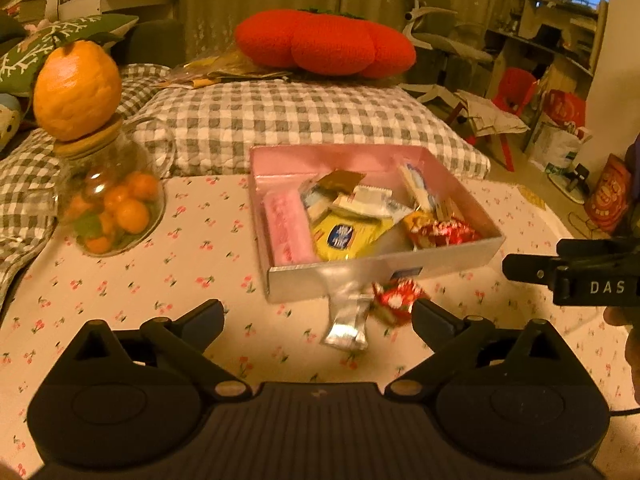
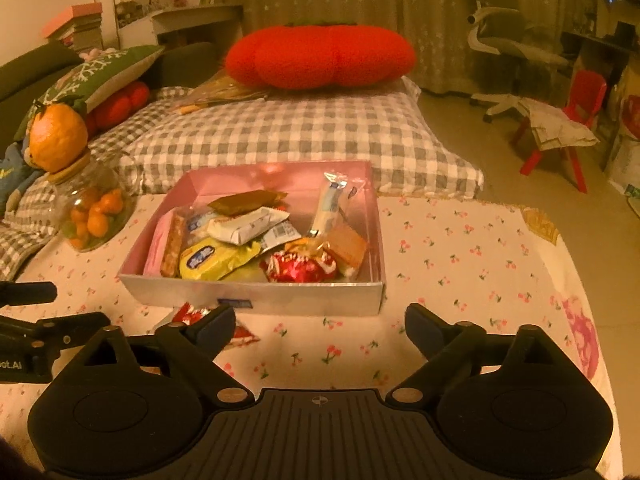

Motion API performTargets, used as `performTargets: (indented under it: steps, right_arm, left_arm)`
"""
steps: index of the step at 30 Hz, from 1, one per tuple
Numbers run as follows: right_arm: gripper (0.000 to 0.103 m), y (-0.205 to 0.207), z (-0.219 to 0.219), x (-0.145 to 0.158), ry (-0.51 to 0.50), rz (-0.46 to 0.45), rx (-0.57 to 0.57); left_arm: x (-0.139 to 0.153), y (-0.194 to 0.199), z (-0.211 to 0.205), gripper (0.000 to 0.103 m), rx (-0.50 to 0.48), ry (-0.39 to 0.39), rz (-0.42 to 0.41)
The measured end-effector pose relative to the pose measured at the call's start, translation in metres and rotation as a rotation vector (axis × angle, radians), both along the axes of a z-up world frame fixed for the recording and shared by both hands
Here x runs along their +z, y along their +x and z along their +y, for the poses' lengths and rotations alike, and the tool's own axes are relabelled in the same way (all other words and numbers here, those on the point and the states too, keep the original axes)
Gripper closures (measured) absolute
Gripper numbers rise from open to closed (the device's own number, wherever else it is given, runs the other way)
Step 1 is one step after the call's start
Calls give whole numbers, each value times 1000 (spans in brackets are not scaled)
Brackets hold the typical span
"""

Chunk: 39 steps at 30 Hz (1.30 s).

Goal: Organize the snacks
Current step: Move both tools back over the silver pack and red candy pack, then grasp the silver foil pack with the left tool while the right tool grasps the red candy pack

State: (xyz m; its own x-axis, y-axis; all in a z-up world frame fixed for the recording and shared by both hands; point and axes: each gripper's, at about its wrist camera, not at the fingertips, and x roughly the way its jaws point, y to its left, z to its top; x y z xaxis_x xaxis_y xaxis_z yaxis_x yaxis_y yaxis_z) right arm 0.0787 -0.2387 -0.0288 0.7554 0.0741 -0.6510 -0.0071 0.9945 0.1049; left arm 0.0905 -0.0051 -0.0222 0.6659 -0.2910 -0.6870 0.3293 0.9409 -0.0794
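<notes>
On the cherry-print worktop (image 1: 192, 272) ahead of you sits the pink-lined box (image 1: 384, 268), heaped with wrapped snacks. Two pieces lie outside it, just beside its near wall: a silver packet (image 1: 347, 320) and a red-and-white candy (image 1: 394, 300). Your left gripper (image 1: 318, 314) has its fingers spread wide with nothing gripped, both loose pieces lying on the cloth between them. Your right gripper (image 2: 320, 322) is likewise wide apart and empty, facing the box's front.
</notes>
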Motion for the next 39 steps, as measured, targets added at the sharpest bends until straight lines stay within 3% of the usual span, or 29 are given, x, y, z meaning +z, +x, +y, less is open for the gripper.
performTargets:
  steps: [8,17,28,30,34,37,39]
  right_arm:
    - [9,-9,7,-22,-29,41,11]
    - [8,-8,14,-34,-41,61,18]
    - [8,2,11,-47,-84,88,24]
    - [8,4,11,-50,-85,95,22]
    - [8,3,14,-55,-94,108,39]
    - [8,1,17,-57,-110,110,58]
    - [8,0,19,-59,-116,112,68]
  left_arm:
    - [-18,-17,10,1,-13,20,-4]
    - [-39,-13,-5,2,-62,77,-18]
    - [-61,15,-24,24,-58,59,37]
    - [-63,19,-27,34,-65,57,46]
    - [-64,22,-32,40,-61,57,41]
    - [-63,20,-32,50,-57,52,34]
    - [-63,19,-32,63,-54,50,29]
